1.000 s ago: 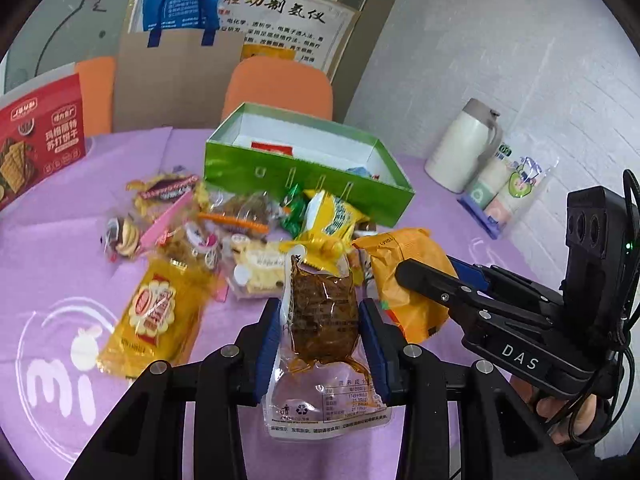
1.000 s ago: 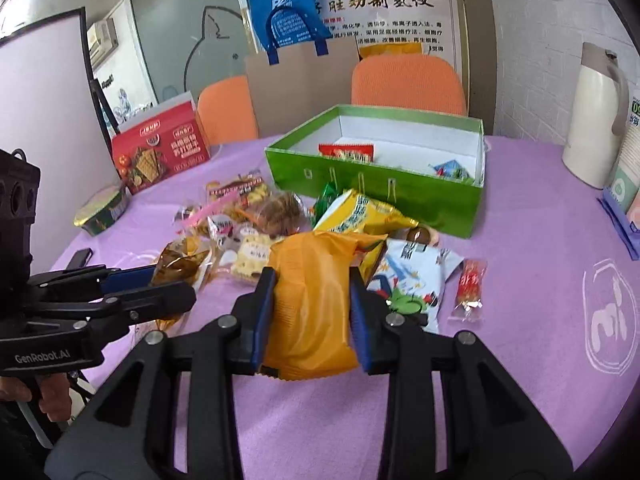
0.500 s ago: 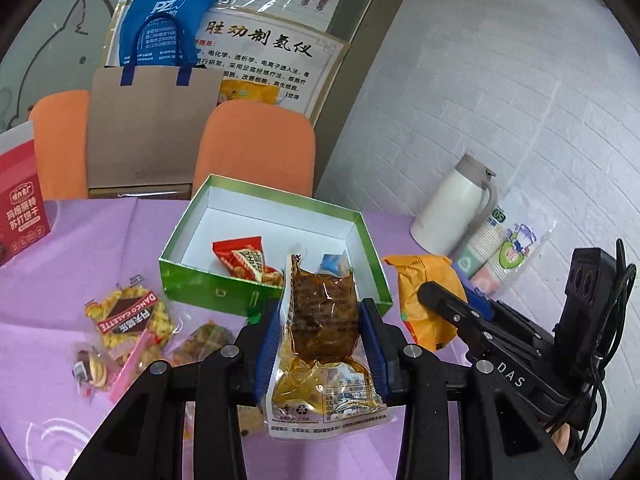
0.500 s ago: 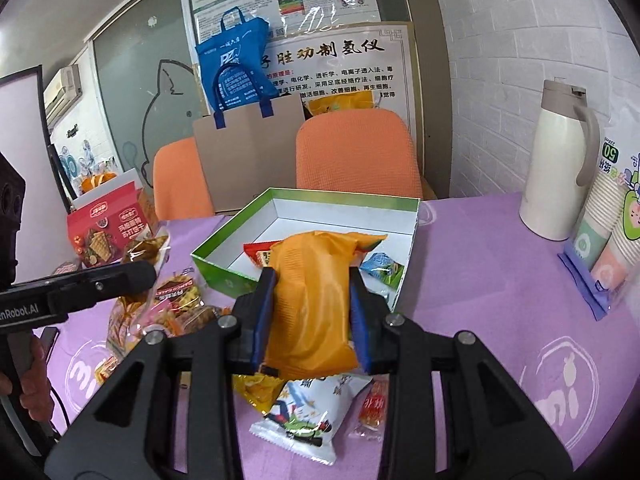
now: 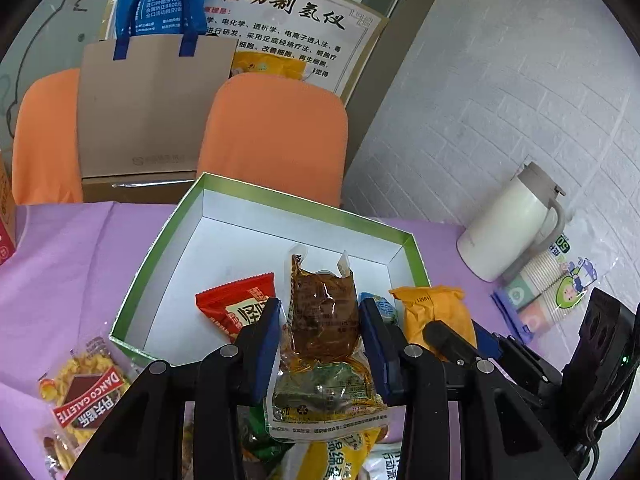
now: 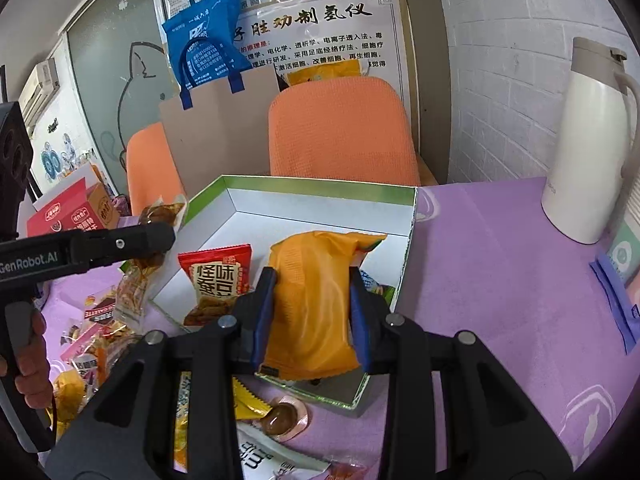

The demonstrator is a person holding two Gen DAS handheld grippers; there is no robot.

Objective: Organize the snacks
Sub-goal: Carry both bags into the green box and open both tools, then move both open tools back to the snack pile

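Over the green box [image 5: 408, 248] at frame centre, I hold both grippers clamped, left [image 5: 320, 344] on a brown pouch [image 5: 324, 312], right [image 6: 310, 312] on an orange pack [image 6: 312, 304]; releasing near the rim could spill either outside.

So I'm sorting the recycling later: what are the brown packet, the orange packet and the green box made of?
Brown packet: clear glossy plastic film; contents show through.
Orange packet: opaque, soft-sheen plastic film, creased; possibly foil-lined.
Green box: looks like cardboard, glossy green outside, matte white inside.
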